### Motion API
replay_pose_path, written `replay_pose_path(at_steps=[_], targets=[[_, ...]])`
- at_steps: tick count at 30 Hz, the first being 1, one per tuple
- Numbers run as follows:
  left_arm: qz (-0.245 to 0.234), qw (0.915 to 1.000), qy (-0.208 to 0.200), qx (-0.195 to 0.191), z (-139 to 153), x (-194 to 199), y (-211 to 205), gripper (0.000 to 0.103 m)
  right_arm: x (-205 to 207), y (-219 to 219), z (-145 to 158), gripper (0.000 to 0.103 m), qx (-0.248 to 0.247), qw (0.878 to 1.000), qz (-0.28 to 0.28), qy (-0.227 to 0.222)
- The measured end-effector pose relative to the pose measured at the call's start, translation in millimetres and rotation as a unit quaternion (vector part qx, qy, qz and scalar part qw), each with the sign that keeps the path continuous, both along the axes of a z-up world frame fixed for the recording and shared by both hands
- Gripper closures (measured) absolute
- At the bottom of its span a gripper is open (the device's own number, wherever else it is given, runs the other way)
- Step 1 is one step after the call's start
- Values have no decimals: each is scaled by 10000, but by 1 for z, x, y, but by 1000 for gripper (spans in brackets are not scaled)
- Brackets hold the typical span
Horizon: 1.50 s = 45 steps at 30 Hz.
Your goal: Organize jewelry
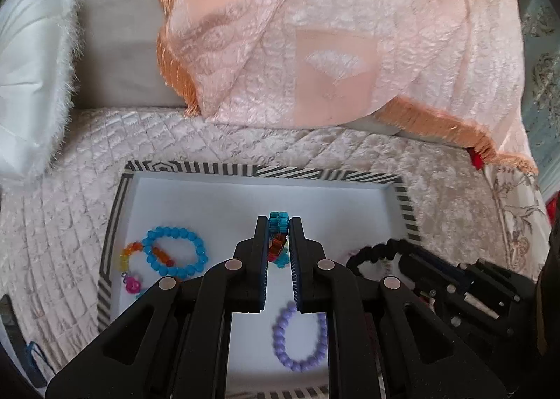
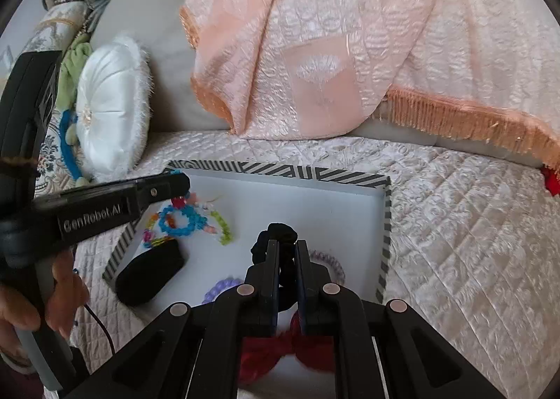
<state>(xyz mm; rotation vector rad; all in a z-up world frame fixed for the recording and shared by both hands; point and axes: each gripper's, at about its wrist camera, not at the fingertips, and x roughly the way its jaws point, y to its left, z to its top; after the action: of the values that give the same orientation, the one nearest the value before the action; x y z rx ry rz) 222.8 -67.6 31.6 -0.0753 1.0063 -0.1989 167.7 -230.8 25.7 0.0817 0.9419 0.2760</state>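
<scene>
The left tool point(image 1: 278, 224) grips a teal bracelet point(image 1: 279, 221); the right tool point(image 2: 287, 245) grips a black scrunchie point(image 2: 281, 232) over the tray point(image 2: 280, 169).

Hidden and cut-off beads

The purple bracelet point(image 1: 300, 339) is blurring, and the right gripper point(image 2: 287, 247) is covering the red scrunchie point(image 2: 280, 346) near the tray's near edge.

I'm working in a home, at a sofa or daybed: I'm looking at a quilted cream cover point(image 2: 455, 224), a pink throw with orange fringe point(image 2: 315, 48) draping over grey cushions point(image 1: 119, 48), and a white frilled round pillow point(image 2: 112, 108) sitting beside ornate brocade fabric point(image 2: 66, 27).
</scene>
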Motion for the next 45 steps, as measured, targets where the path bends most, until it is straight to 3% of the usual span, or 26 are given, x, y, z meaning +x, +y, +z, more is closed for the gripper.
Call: replay_pose_path(at_steps=[7,17,18,19,20,21,35,45], targets=[[291,9990,312,102,-41,8,26,93,42,5,-28,95,-118,9995,-83,277],[400,9982,393,189,-55,9,40,90,69,-3,-58,95,-439,9963,-422,600],[417,9981,379,239,-55,8,39,83,70,-4,-59,88,-425,9961,-431,638],[435,9980,363,286,-55,8,39,68,70,-5,-59,80,-421,9960,-440,648],[451,9979,361,290,-55,7,40,62,70,-6,-58,64,-393,9963,-451,612],[471,9979,363,255,-55,6,40,57,70,-7,-57,64,-358,9968,-438,566],[548,9972,206,457,-40,-28,44,57,12,-12,-19,64,-82,9986,-502,149],[526,9970,-25,561,-19,-76,48,57,-43,0,3,64,-235,9990,-366,-56]])
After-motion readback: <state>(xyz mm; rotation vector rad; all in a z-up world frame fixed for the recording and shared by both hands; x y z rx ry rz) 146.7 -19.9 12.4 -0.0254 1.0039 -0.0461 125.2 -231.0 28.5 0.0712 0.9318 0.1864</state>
